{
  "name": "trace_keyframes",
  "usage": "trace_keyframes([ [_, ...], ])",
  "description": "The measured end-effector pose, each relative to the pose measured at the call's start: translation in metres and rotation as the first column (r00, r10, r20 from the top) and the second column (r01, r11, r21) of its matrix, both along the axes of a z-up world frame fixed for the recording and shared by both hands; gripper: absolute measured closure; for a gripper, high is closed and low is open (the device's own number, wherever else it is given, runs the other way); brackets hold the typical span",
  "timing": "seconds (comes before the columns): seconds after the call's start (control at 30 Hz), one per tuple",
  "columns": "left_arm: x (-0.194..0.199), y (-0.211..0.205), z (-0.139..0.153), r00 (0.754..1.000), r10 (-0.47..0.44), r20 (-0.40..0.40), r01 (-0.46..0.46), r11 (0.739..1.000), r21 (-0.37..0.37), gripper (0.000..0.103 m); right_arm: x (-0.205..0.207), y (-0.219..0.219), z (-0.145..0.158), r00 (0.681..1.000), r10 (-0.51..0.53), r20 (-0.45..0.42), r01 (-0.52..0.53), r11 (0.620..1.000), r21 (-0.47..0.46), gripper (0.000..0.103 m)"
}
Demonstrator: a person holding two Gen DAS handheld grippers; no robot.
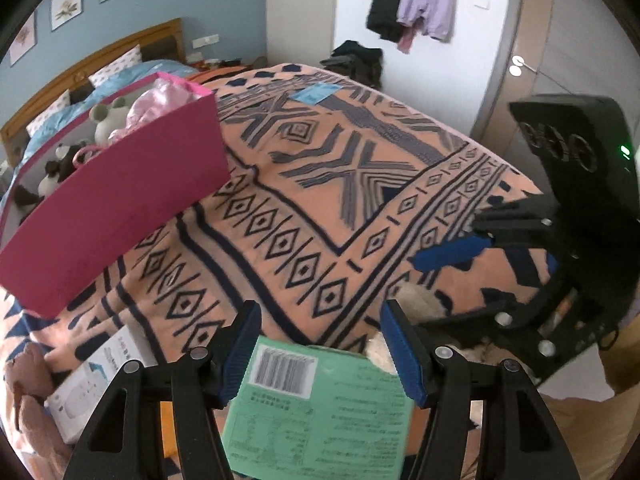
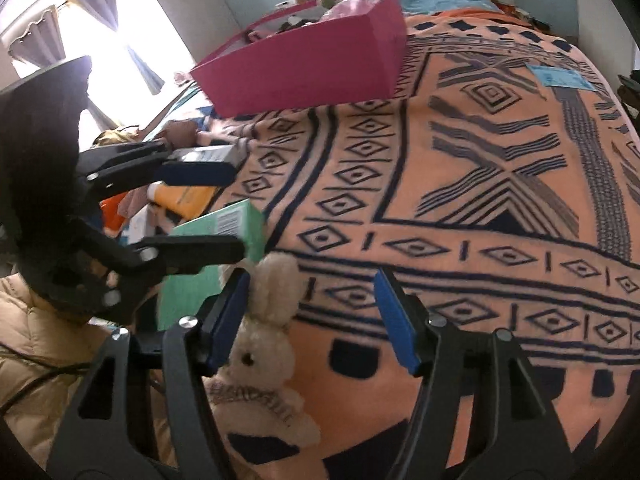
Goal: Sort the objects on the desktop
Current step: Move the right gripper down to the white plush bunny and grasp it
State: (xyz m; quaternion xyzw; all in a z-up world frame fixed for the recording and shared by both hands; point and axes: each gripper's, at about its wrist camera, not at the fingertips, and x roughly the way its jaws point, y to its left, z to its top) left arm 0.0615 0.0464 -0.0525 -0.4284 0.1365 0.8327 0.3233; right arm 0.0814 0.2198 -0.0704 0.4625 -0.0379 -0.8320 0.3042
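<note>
The patterned blanket point(image 1: 320, 184) lies largely bare between the magenta box point(image 1: 120, 216), which stands near its far left edge, and the near edge where the items crowd. The left gripper point(image 1: 320, 352) points steeply down, jaws part open, straddling the green carton point(image 1: 320, 412); pad contact cannot be told. The right gripper point(image 2: 308, 320) points steeply down, jaws wide apart and holding nothing, its left pad touching the plush rabbit point(image 2: 264, 360) just beside the carton.

woven blanket point(image 2: 460, 184), fluffy plush rabbit point(image 2: 264, 344)
</note>
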Motion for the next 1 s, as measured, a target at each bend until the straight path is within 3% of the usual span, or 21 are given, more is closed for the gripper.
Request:
trace_keyframes([
  [0.1,-0.005,-0.008,-0.004,0.999,0.038,0.014,-0.038,0.999,0.001,0.04,0.002,-0.003,-0.002,0.999,0.028,0.017,-0.027,0.999,-0.023,0.039],
  [0.27,-0.009,-0.016,-0.008,0.998,0.061,0.028,-0.062,0.998,0.015,0.04,0.0,-0.01,-0.014,0.994,0.082,0.073,-0.077,0.994,-0.075,0.057],
  [0.33,-0.009,-0.017,-0.009,0.998,0.065,0.028,-0.065,0.998,0.014,0.04,0.0,-0.011,-0.017,0.993,0.092,0.08,-0.086,0.994,-0.074,0.08],
  [0.4,-0.01,-0.019,-0.008,0.997,0.068,0.029,-0.069,0.997,0.018,0.04,-0.001,-0.013,-0.019,0.992,0.094,0.087,-0.089,0.994,-0.056,0.093],
  [0.57,-0.014,-0.025,-0.003,0.996,0.083,0.033,-0.085,0.995,0.049,0.04,-0.007,-0.011,-0.013,0.997,0.062,0.055,-0.06,0.997,-0.041,0.094],
  [0.9,-0.029,-0.042,0.007,0.989,0.143,0.043,-0.146,0.986,0.079,0.04,-0.047,-0.002,0.011,1.0,-0.022,-0.02,0.018,0.985,-0.172,0.097],
  [1.0,-0.03,-0.046,0.006,0.988,0.15,0.048,-0.153,0.985,0.081,0.04,-0.047,-0.012,0.011,0.999,0.041,0.022,-0.036,0.986,-0.161,0.087],
])
